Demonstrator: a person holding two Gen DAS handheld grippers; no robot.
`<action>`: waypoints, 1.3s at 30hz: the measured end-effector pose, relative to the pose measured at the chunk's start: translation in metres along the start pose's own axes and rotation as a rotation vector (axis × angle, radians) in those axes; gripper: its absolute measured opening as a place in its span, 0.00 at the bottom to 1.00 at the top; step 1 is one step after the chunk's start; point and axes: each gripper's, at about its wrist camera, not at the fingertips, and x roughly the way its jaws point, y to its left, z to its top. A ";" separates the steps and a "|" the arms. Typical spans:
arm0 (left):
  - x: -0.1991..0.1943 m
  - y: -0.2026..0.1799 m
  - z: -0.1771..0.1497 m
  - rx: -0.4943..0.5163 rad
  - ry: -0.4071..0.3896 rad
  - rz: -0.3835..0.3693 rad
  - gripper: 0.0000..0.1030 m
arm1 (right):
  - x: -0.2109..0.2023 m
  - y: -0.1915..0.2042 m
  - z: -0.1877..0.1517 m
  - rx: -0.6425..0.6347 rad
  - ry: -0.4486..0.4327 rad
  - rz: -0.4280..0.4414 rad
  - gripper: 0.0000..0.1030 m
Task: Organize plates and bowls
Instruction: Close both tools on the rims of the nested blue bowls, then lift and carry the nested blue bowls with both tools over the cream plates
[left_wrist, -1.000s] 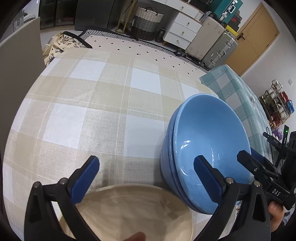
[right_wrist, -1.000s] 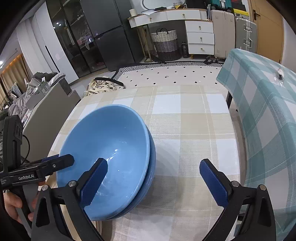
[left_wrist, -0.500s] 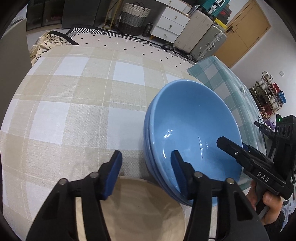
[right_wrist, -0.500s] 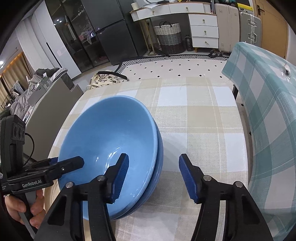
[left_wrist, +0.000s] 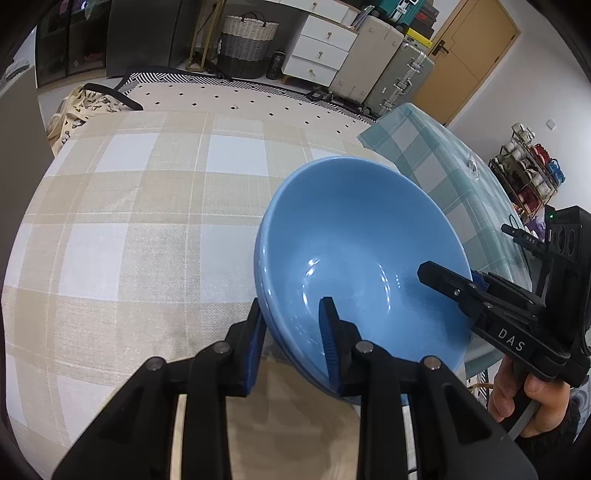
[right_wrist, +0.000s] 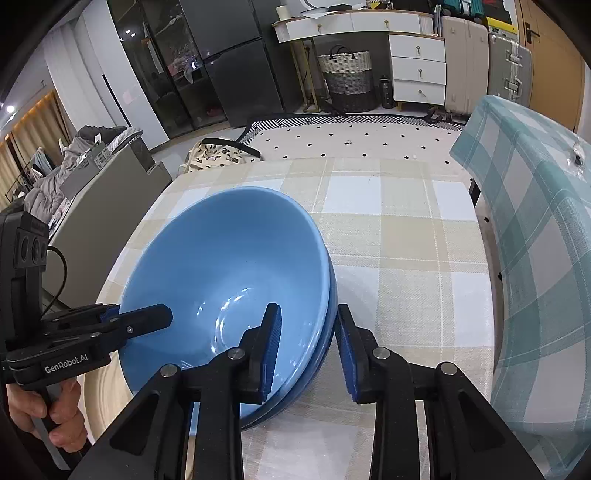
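Note:
A stack of blue bowls sits on the checked tablecloth; it also shows in the right wrist view. My left gripper is shut on the stack's near-left rim, one pad inside the top bowl and one outside. My right gripper is shut on the opposite rim the same way. Each gripper shows in the other's view, the right one and the left one. A beige plate lies under my left gripper, next to the bowls.
A table with a teal checked cloth stands close on the right. The beige-checked table's far edge drops to a dotted floor rug. A grey cabinet stands left of the table.
Both grippers have moved in onto the blue bowl stack and closed from wide open onto its rim, one on each side.

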 end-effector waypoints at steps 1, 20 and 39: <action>0.000 0.000 0.000 0.002 0.000 0.005 0.26 | 0.000 0.001 0.000 -0.005 -0.003 -0.002 0.29; -0.008 -0.008 -0.001 0.025 -0.022 0.030 0.25 | -0.009 0.006 -0.001 -0.029 -0.026 -0.019 0.29; -0.034 -0.022 -0.005 0.058 -0.075 0.027 0.25 | -0.041 0.013 -0.003 -0.035 -0.083 -0.030 0.29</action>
